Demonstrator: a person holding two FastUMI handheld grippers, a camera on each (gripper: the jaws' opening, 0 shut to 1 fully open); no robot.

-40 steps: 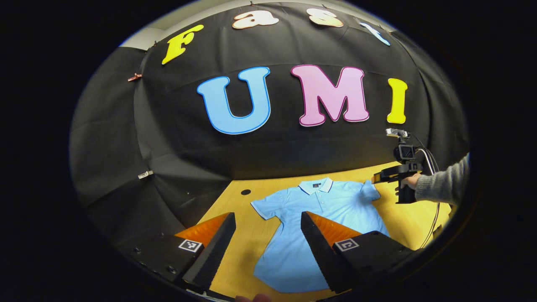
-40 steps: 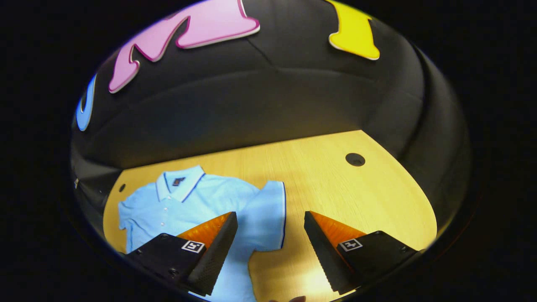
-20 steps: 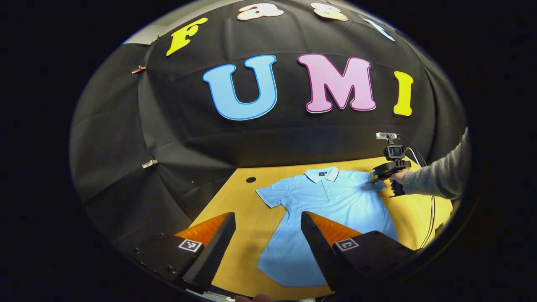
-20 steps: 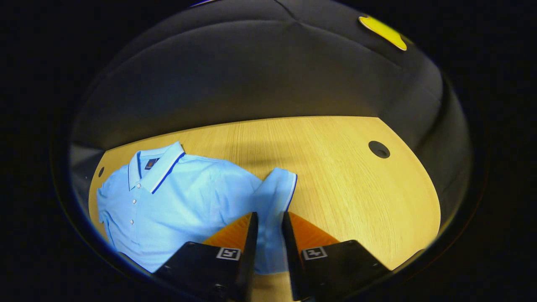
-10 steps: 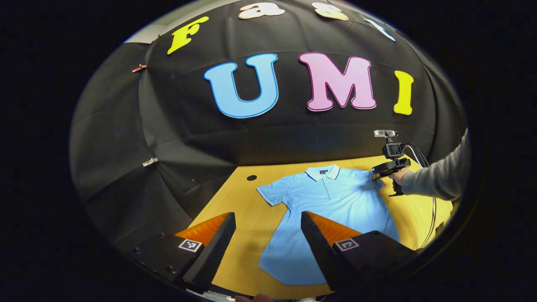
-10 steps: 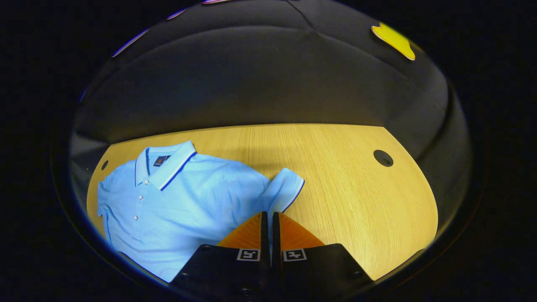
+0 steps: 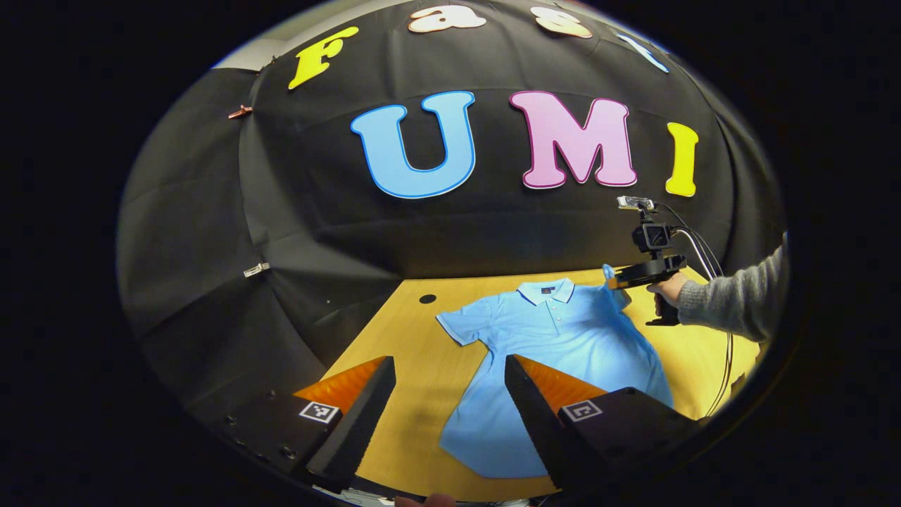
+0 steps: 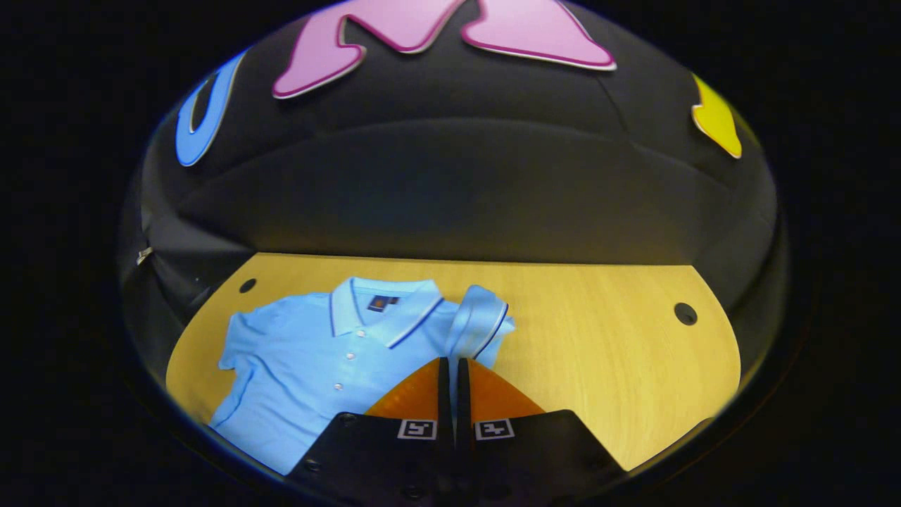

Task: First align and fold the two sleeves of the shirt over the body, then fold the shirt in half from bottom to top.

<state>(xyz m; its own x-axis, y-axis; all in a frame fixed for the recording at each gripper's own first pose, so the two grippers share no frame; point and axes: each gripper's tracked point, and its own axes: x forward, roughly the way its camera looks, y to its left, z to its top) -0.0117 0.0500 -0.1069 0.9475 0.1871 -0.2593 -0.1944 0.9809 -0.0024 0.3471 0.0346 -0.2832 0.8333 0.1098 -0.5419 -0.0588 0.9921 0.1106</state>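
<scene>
Light blue polo shirt (image 7: 563, 352) lies face up on the tabletop (image 8: 619, 352), centre-right of the left gripper view, collar toward the booth wall, hem toward the lower edge of the frame. Right gripper (image 8: 450, 366): fingers together, clamped on the right sleeve (image 8: 482, 324), cuff lifted off the tabletop and standing just right of the collar (image 8: 380, 310) in the right gripper view. Left gripper (image 7: 450, 394): fingers wide apart, holding nothing, hanging above the hem region at lower centre; left sleeve (image 7: 468, 325) flat and unfolded.

Risks, as I judge them:
- grip looks to be on a thin pinch of fabric, so the sleeve may slip out mid-fold
- pulling across could drag the whole shoulder, skewing the body
- sleeve may land crooked, spoiling alignment with the other one
- nothing pins the shirt down
</scene>
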